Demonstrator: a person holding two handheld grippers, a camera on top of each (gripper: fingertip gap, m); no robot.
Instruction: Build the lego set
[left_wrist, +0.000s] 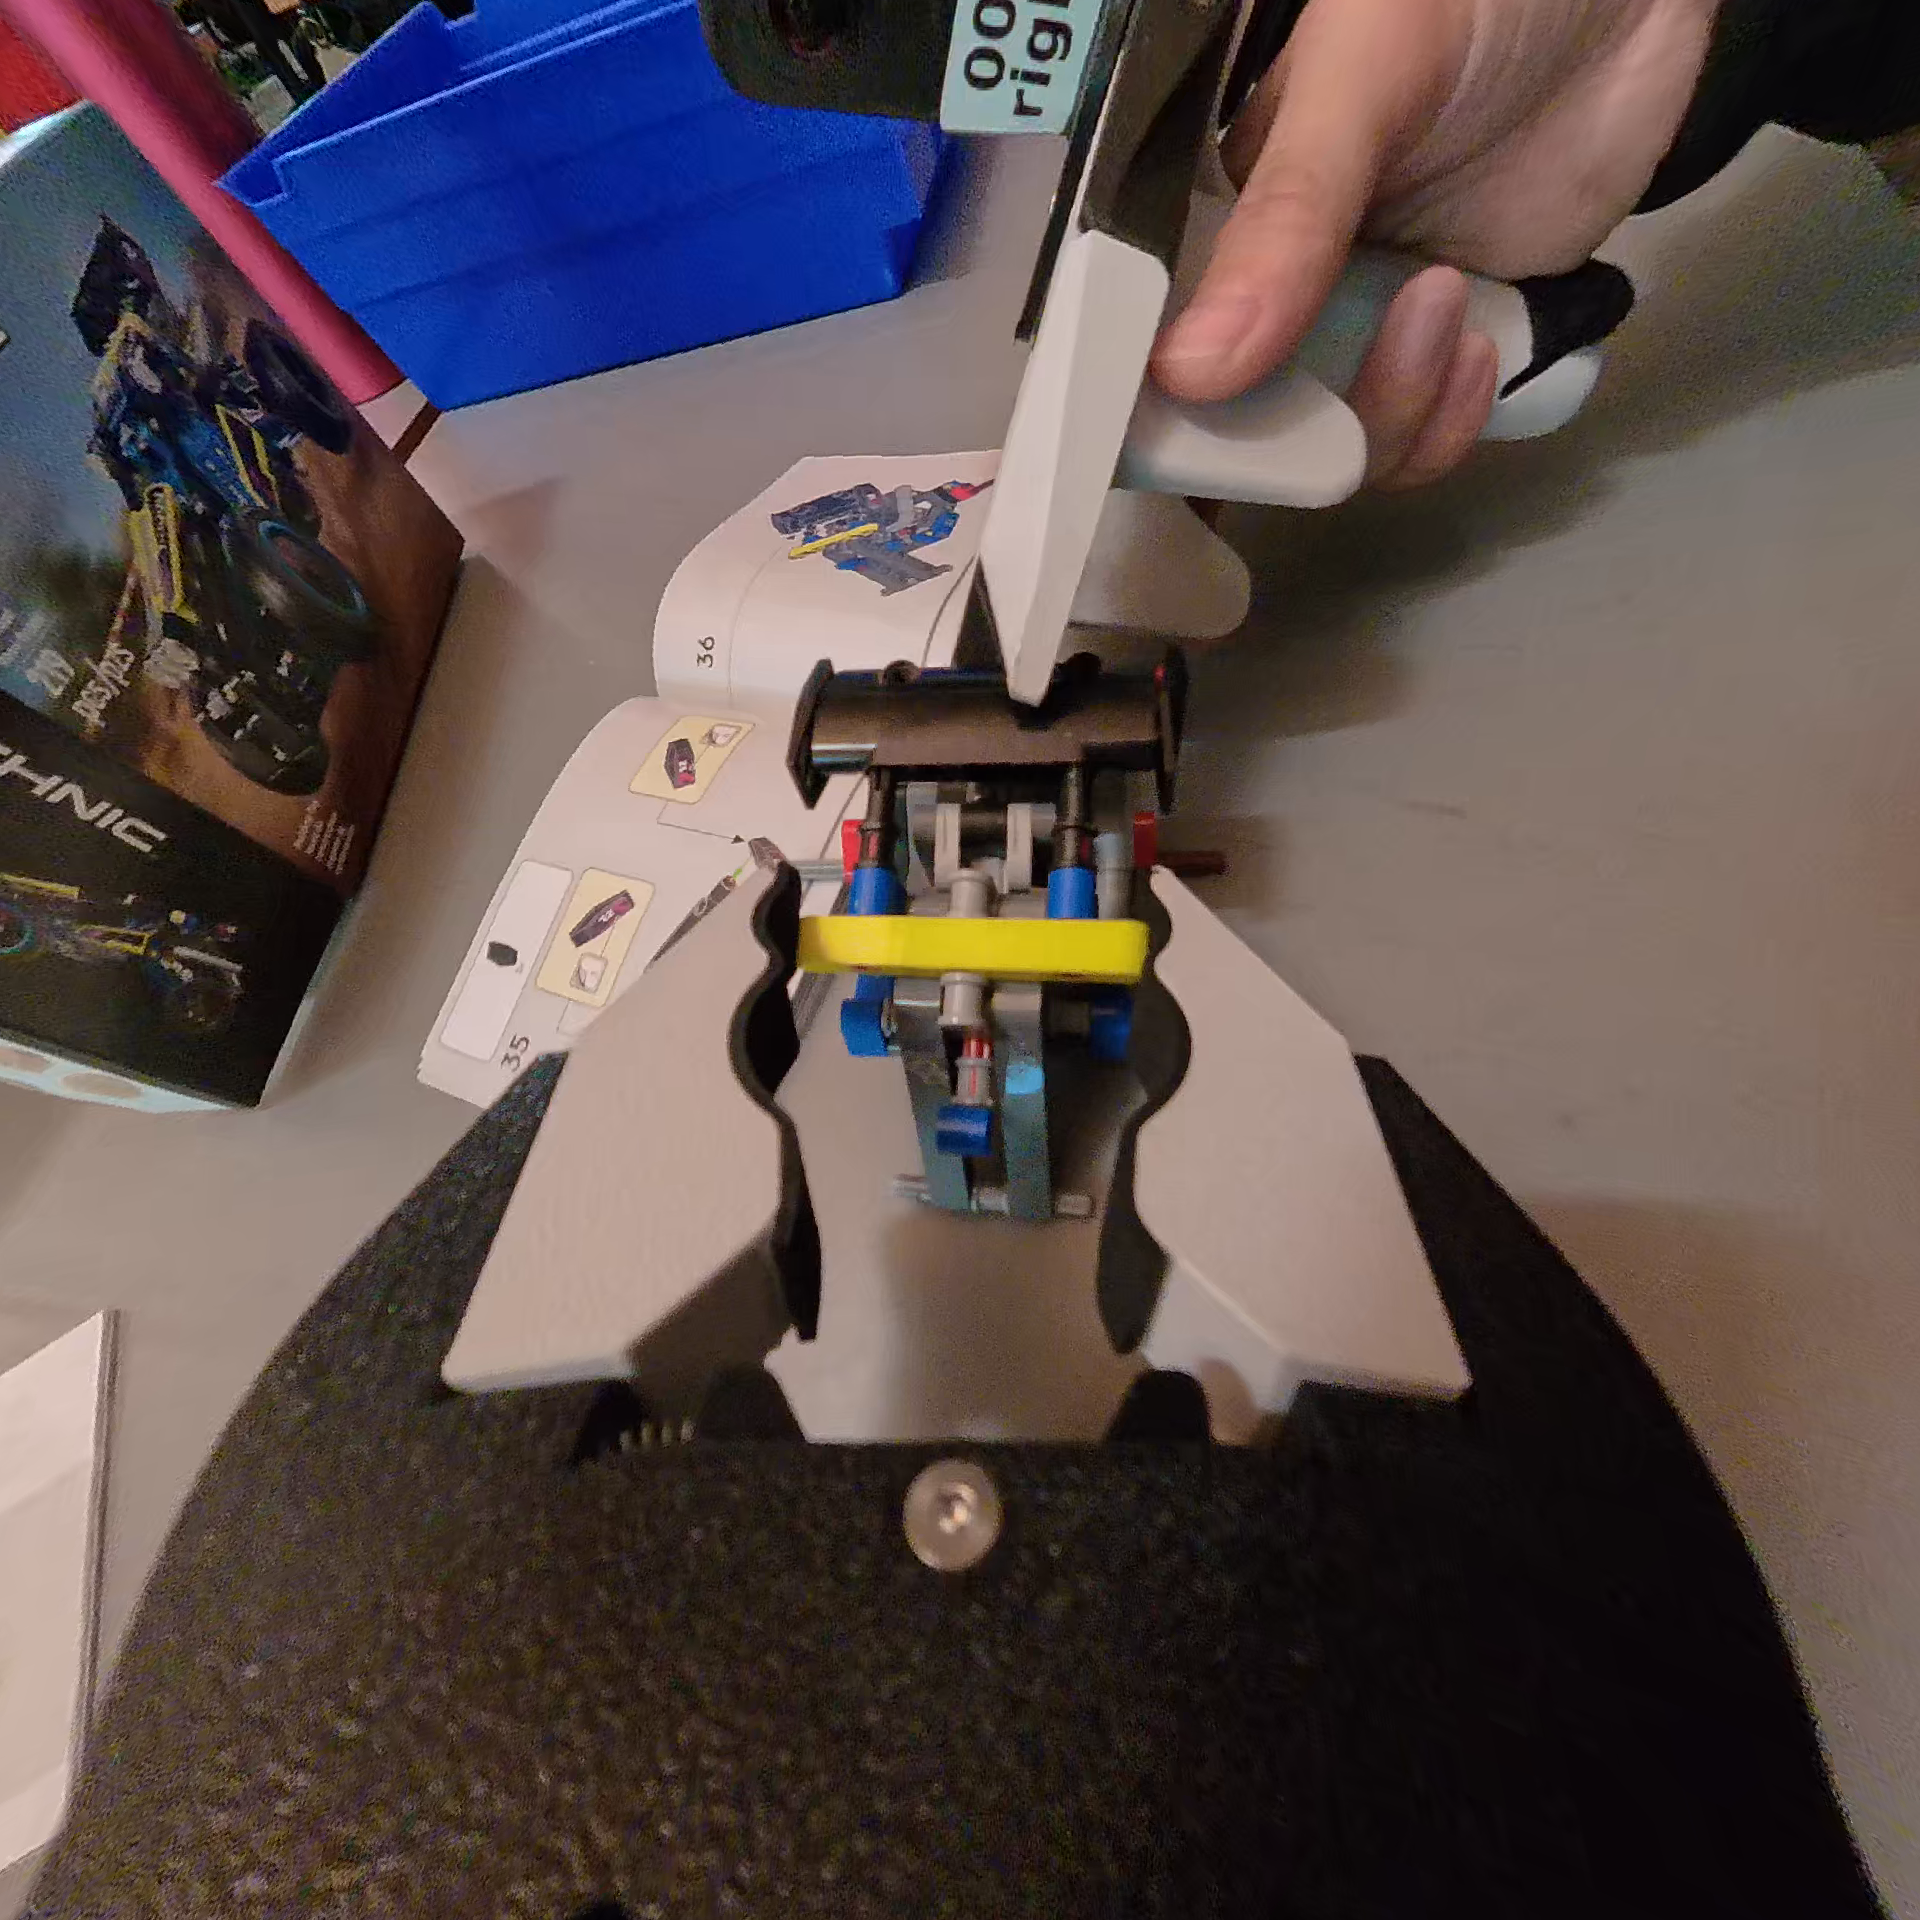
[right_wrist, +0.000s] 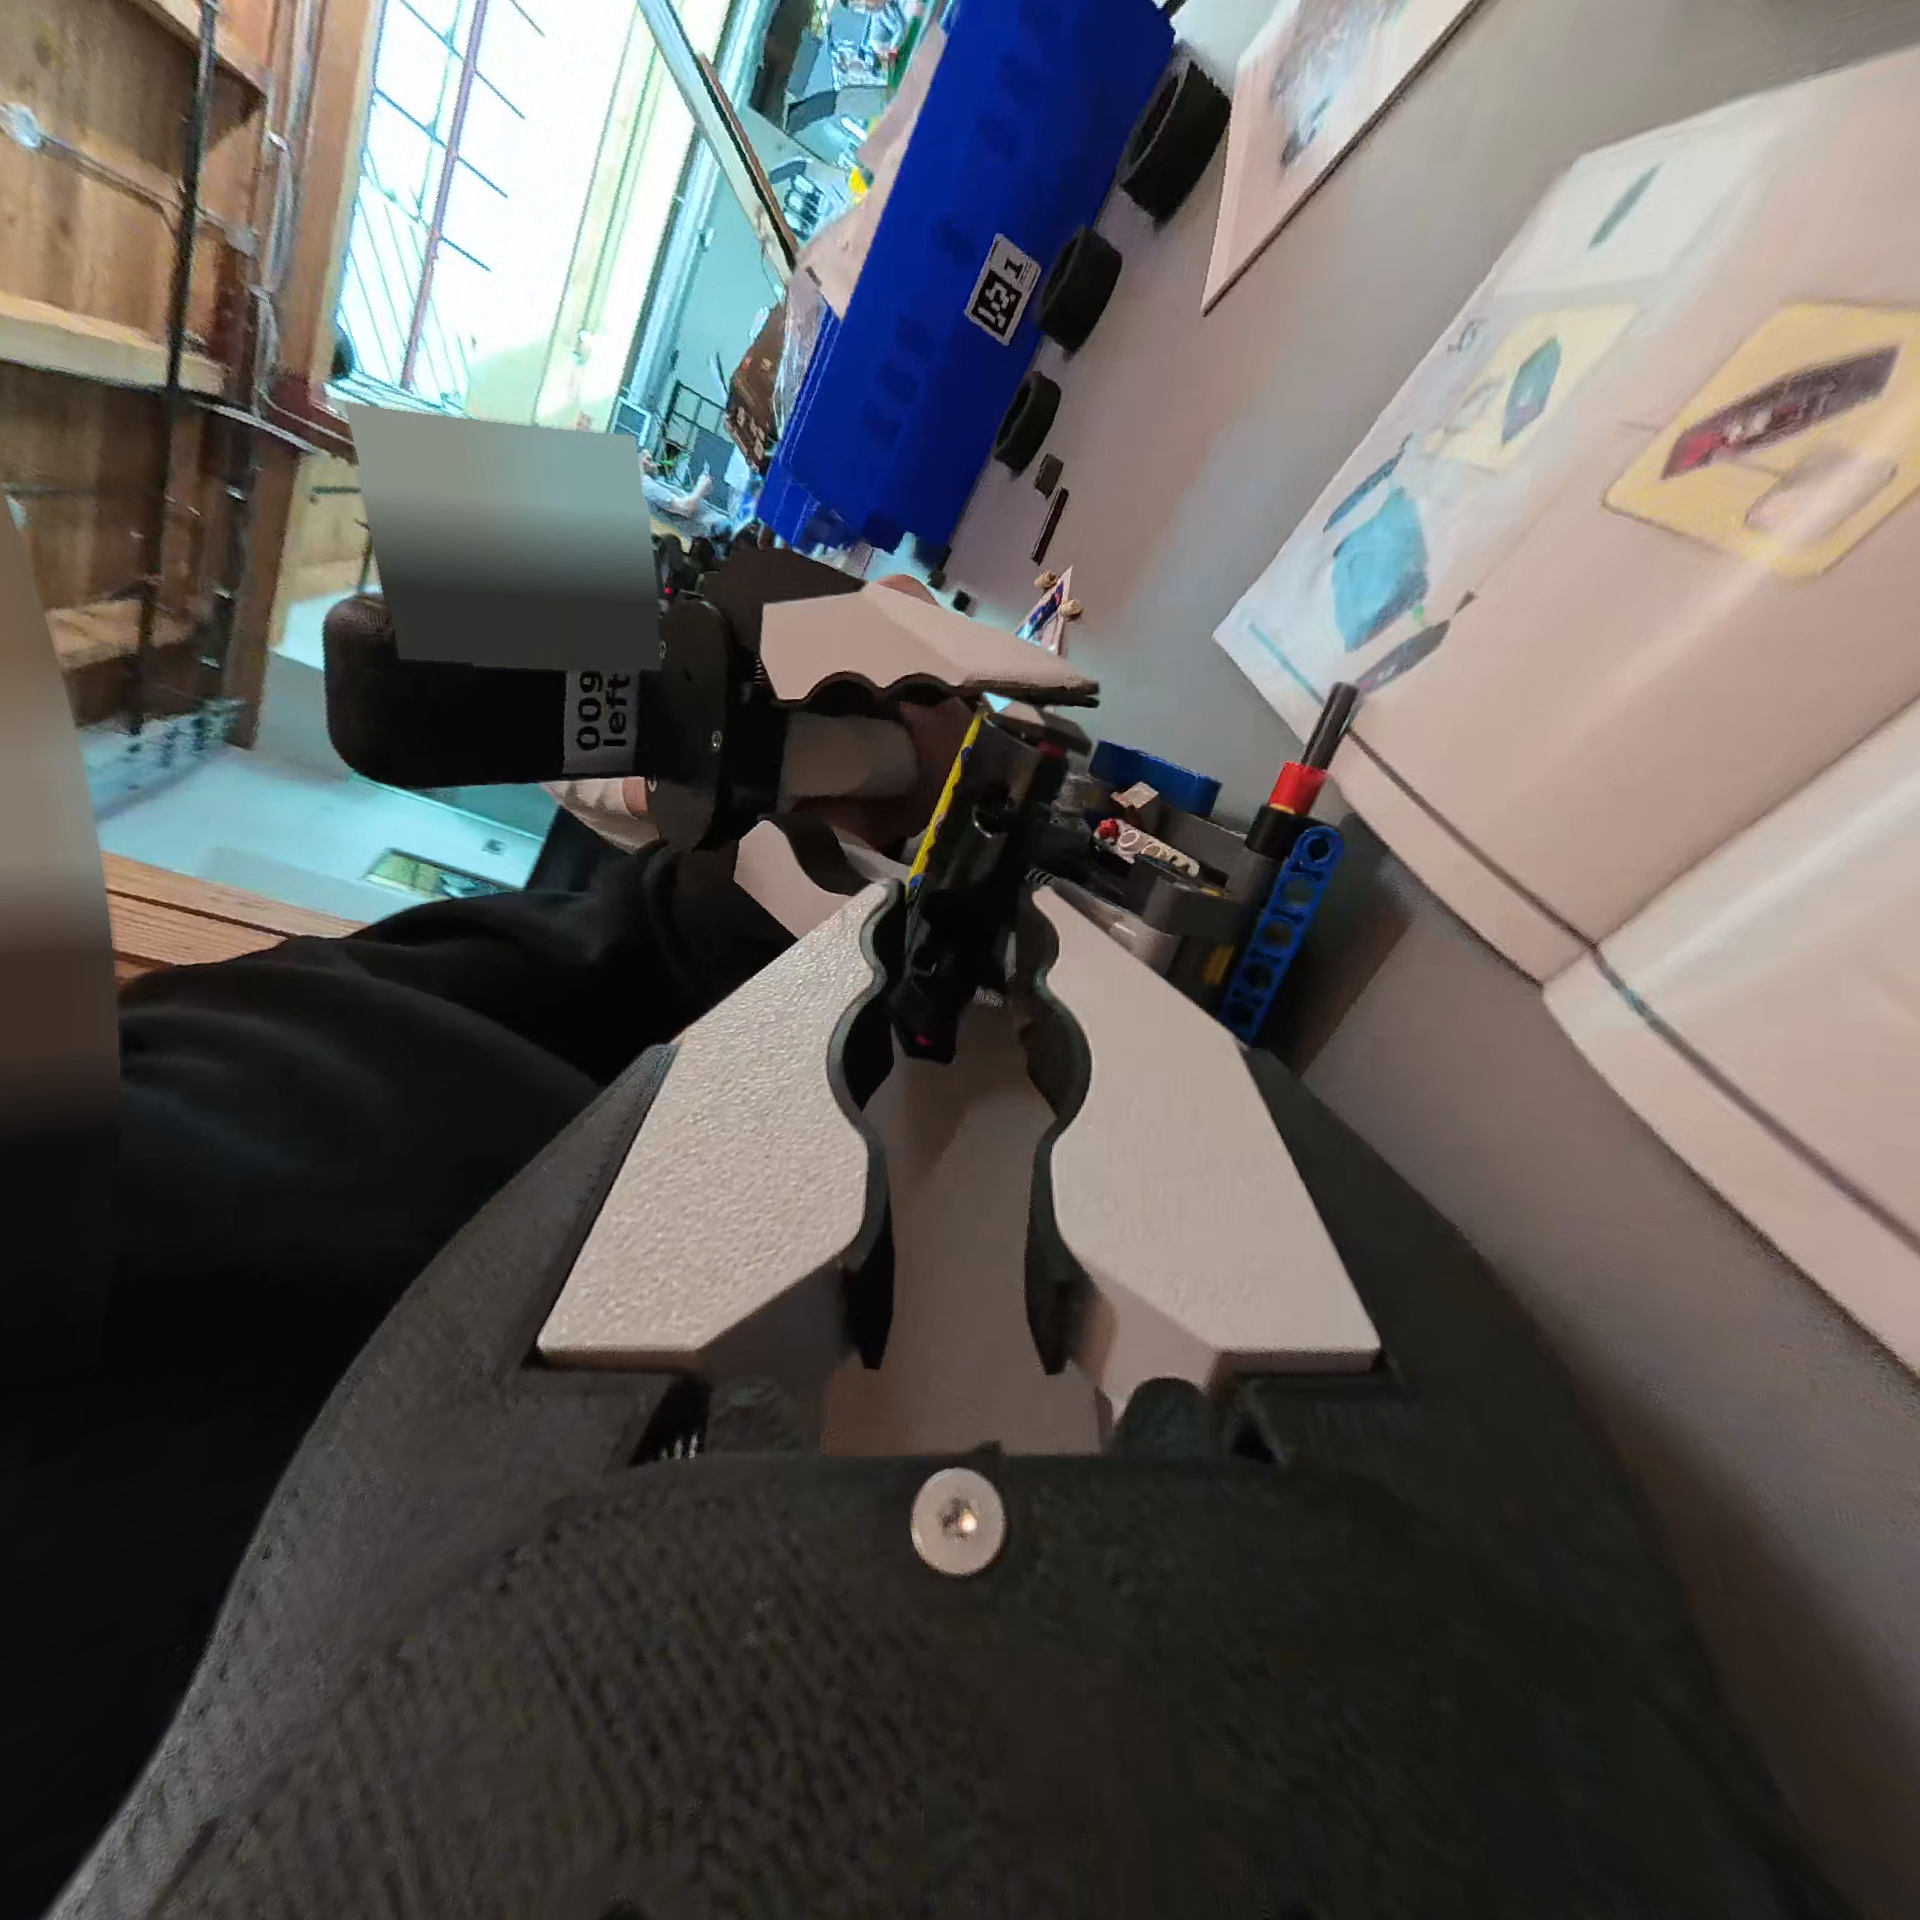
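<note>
My left gripper (left_wrist: 968, 878) is shut on a small toy-brick model (left_wrist: 977, 1091) of grey, blue and black parts. Its pads press on the two ends of the model's yellow beam (left_wrist: 971, 945). It holds the model just above the grey table (left_wrist: 1558, 935). My right gripper (right_wrist: 961, 914) comes down from above onto the black wing piece (left_wrist: 935, 727) at the model's far end. In the right wrist view the wing (right_wrist: 951, 966) sits between its fingertips, which close on it. The left gripper also shows there (right_wrist: 966, 769), with the yellow beam between its fingers.
An open instruction booklet (left_wrist: 623, 883) lies under the model. The toy's box (left_wrist: 177, 582) stands at the left. A blue bin (left_wrist: 592, 197) is at the back, with black tyres (right_wrist: 1081, 286) beside it. A person's hand (left_wrist: 1403, 208) holds the right gripper. Only a small space, under 4 cm, lies between the two pairs of fingers.
</note>
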